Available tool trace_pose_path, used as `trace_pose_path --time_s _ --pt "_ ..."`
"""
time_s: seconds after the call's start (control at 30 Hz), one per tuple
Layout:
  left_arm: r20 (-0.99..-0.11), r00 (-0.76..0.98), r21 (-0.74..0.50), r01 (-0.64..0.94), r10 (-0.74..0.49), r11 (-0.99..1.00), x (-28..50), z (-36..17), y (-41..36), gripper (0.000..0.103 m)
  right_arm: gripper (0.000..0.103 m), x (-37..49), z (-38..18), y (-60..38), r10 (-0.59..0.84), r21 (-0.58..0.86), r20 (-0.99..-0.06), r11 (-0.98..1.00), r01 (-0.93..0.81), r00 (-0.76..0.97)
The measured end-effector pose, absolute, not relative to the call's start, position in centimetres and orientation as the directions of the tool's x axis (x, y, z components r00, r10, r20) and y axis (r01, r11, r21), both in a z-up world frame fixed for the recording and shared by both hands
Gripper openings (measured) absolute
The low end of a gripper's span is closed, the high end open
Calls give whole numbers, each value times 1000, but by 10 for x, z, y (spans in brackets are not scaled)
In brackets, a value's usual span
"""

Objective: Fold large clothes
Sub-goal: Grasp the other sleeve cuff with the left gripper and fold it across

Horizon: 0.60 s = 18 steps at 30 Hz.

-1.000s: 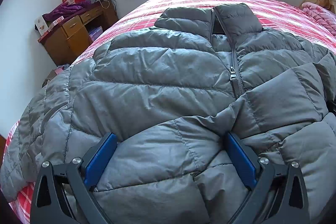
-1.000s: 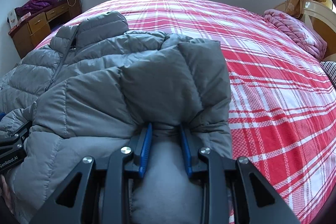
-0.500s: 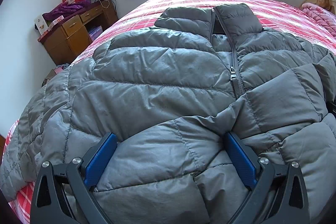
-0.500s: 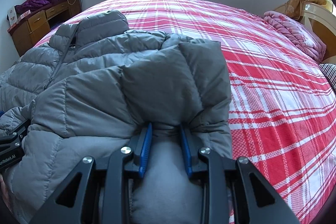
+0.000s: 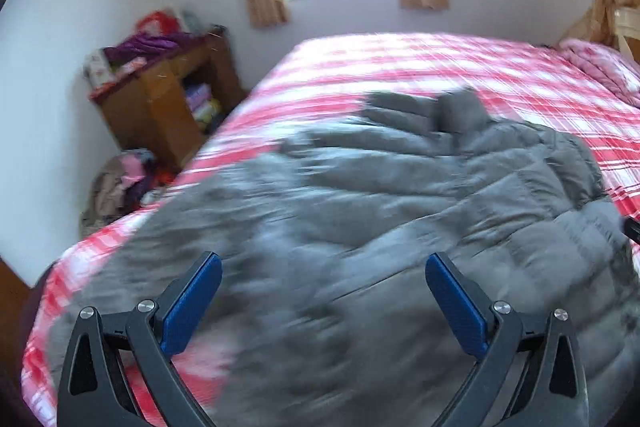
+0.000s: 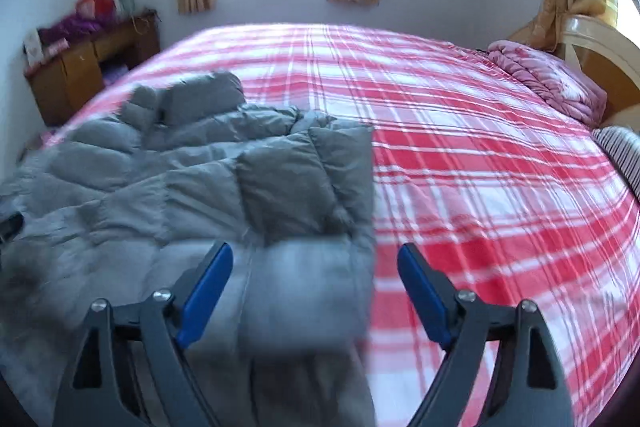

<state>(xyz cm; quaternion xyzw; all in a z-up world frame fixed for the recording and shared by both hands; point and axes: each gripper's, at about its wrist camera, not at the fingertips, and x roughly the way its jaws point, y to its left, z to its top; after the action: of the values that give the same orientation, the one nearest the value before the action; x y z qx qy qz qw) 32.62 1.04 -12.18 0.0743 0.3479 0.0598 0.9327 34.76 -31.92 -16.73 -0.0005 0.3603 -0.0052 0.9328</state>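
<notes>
The grey puffer jacket (image 5: 400, 227) lies spread on the red plaid bed (image 6: 460, 147), one sleeve (image 6: 288, 179) folded over its body. The left gripper (image 5: 322, 291) and the right gripper (image 6: 314, 279) both have their jaws wide open and hold nothing. The puffy filling may spring the sleeve back open (nothing pins it). The wooden desk (image 5: 160, 99) has an open compartment with blurred folded items inside.

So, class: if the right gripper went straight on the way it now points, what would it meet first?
Probably the grey puffer jacket: the open right gripper has its folded edge between the fingers; blur hides depth.
</notes>
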Motion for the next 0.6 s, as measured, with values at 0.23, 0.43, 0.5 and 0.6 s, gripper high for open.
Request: trace_pose_path --time_s 0.23,0.43,0.5,0.6 --pt "-617 644 236 -396 452 887 253 -128 192 102 88 243 -176 -311 57 -21 -694 995 -99 718" --pt "-726 542 25 -594 423 804 202 -142 310 102 90 201 -185 -303 70 -25 -675 993 -117 734" --pt "-746 551 -32 -591 374 806 200 -151 318 102 90 196 -185 -298 72 -29 -671 992 -123 738" --pt "-791 541 -108 -583 286 805 217 -172 325 102 90 190 -182 -289 78 -38 -663 990 -137 745"
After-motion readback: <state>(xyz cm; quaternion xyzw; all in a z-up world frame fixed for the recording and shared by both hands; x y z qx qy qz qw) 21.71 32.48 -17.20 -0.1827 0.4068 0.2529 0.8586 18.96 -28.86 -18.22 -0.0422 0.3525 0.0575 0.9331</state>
